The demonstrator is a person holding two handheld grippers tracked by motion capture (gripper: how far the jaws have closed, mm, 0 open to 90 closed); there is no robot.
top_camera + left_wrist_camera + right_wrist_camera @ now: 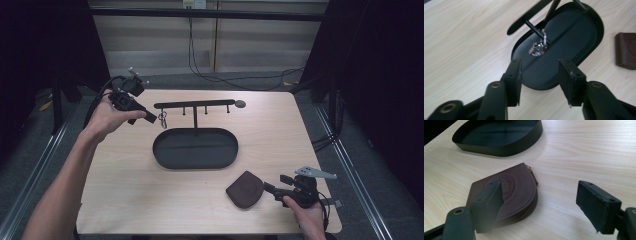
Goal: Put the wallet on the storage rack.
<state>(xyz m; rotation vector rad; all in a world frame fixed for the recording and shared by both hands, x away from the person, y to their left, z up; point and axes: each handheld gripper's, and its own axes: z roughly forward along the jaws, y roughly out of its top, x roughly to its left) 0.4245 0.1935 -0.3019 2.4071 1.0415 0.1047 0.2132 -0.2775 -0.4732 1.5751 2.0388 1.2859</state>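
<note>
Two grippers, one stand. High view: left gripper (150,118) beside a key ring (163,119) hung on the rack's end peg above the black oval tray (165,161).
Left gripper view: jaws apart, empty, ring freed.
Right gripper view: jaws wide, straddling one edge of the brown coin pouch (509,192), probably next.

text: none legible | brown pouch (509,192): round embossed seal, lettering too small to read
</note>
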